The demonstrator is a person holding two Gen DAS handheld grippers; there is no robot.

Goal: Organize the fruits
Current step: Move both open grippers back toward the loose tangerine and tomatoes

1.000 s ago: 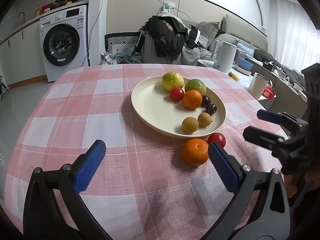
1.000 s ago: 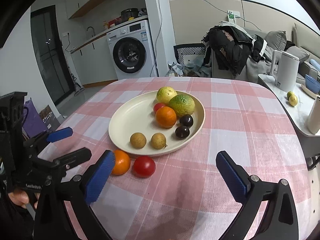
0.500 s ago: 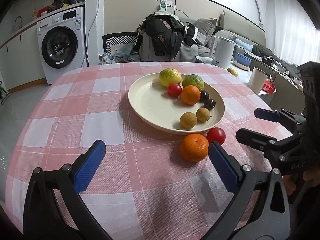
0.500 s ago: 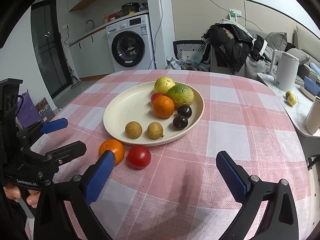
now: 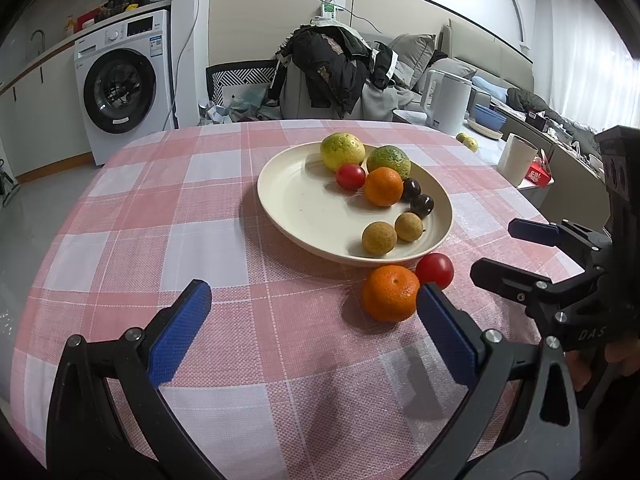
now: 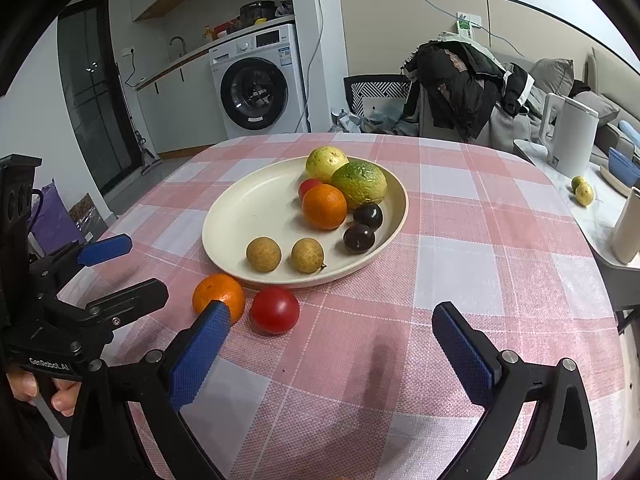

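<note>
A cream plate (image 5: 304, 208) (image 6: 248, 216) on the pink checked tablecloth holds several fruits: a yellow citrus, a green citrus, an orange, a small tomato, two dark plums and two brown longans. A loose orange (image 5: 390, 293) (image 6: 219, 297) and a red tomato (image 5: 435, 269) (image 6: 275, 310) lie on the cloth just in front of the plate. My left gripper (image 5: 316, 330) is open and empty, its right finger beside the loose orange. My right gripper (image 6: 334, 344) is open and empty, its left finger in front of the orange, the tomato just beyond the gap.
The round table's edge (image 5: 52, 240) drops off to the left. A side counter (image 6: 592, 216) with a white kettle (image 5: 448, 100), a cup (image 5: 516, 156) and two small fruits stands to the right. A chair piled with clothes (image 5: 332, 68) stands behind the table.
Both grippers have moved forward toward the plate; the loose orange and tomato now look larger and closer to the fingers. Both stay open.
</note>
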